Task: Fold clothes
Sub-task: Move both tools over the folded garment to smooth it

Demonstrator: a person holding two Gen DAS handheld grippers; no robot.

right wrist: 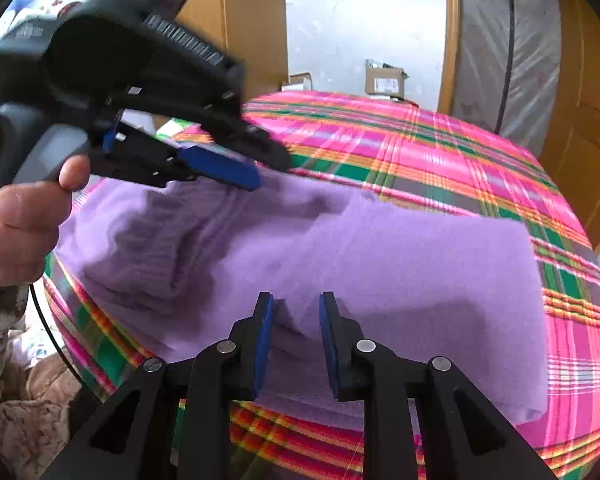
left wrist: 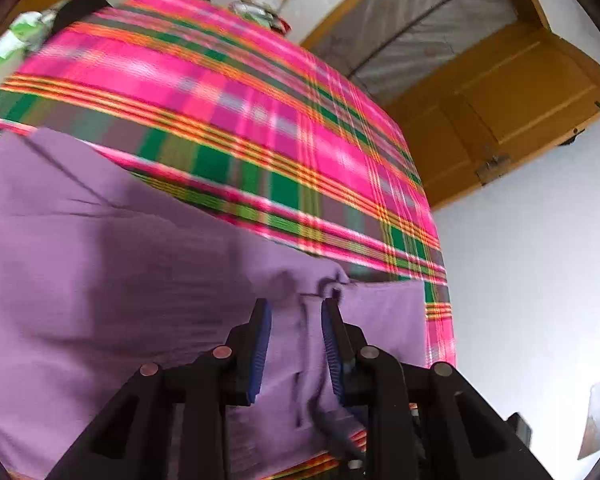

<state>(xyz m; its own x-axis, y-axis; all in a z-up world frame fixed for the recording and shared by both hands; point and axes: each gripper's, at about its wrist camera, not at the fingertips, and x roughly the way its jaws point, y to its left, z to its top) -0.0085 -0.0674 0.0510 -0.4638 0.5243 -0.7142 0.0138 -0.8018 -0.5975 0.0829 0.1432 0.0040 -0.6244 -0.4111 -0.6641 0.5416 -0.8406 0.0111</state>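
Lying across a bed covered in a bright pink, green and orange plaid cloth (right wrist: 440,152), a soft lilac knitted garment (right wrist: 400,264) takes up the near part of both views. In the right wrist view it spreads from the near left of the bed to its right side, with a ribbed section bunched up at the left.

The right gripper (right wrist: 296,304), black with blue pads, has a raised fold of the lilac knit pinched between its two fingers at the garment's near edge; the jaws stand partly closed on that fabric. Further left and farther off in the same view, the left gripper (right wrist: 256,172) is held by a bare hand (right wrist: 20,216) and clamps the garment's far left edge, the cloth drawn up to its blue pad.

From the left wrist view, the left gripper (left wrist: 296,308) shows a strip of the lilac fabric running between its blue-padded fingers, gathered into a small pucker at the tips.

Beyond the bed stand a yellow-brown wooden door (left wrist: 500,100), a plastic-wrapped mattress (right wrist: 512,40) leaning against the wall, and a cardboard box (right wrist: 384,80) on the floor.
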